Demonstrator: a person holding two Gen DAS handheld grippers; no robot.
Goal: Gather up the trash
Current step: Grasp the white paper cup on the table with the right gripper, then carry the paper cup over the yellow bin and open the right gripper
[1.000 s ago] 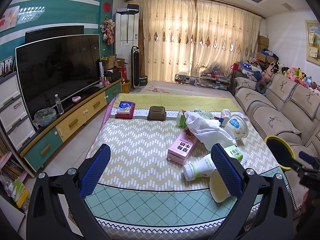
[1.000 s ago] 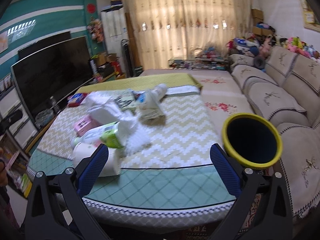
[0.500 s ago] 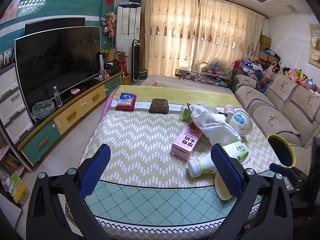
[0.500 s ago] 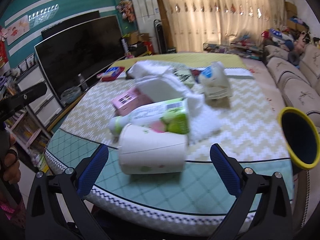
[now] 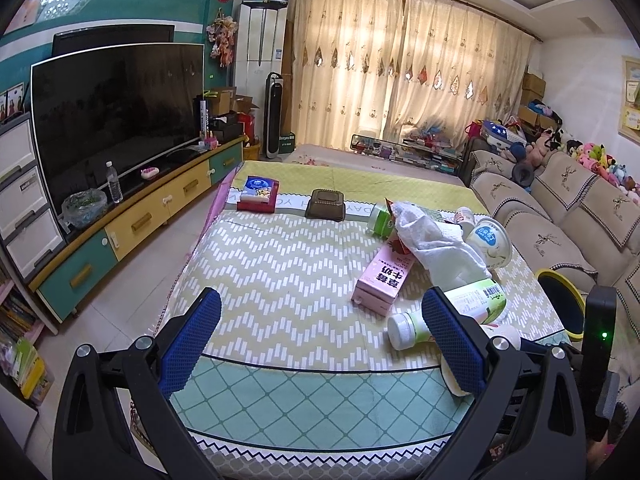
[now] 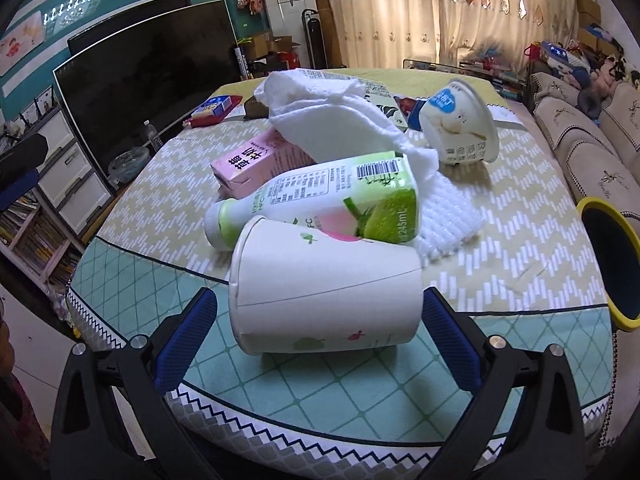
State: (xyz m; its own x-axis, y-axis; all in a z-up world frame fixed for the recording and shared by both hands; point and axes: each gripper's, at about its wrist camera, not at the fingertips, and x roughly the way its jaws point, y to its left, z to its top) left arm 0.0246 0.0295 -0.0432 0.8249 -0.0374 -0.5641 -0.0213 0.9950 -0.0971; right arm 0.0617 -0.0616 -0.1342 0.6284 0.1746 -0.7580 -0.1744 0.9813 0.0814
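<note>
The white paper cup (image 6: 326, 288) printed with small leaves lies on its side at the near edge of the patterned tablecloth (image 6: 500, 248), its long axis running left to right across the right gripper (image 6: 320, 340), rim to the left. It sits dead ahead, between the blue-padded fingers (image 6: 182, 344), which stand wide apart and touch nothing. Just behind it, touching, lies the green-and-white plastic bottle (image 6: 320, 200). The right hand is plainly nearer; the left gripper (image 5: 320, 344), also spread and empty, hangs back over bare cloth. The yellow-rimmed black bin (image 6: 608, 260) waits off the right edge. Half a second ago the cup looked smaller (the right gripper has closed in and lined up).
</note>
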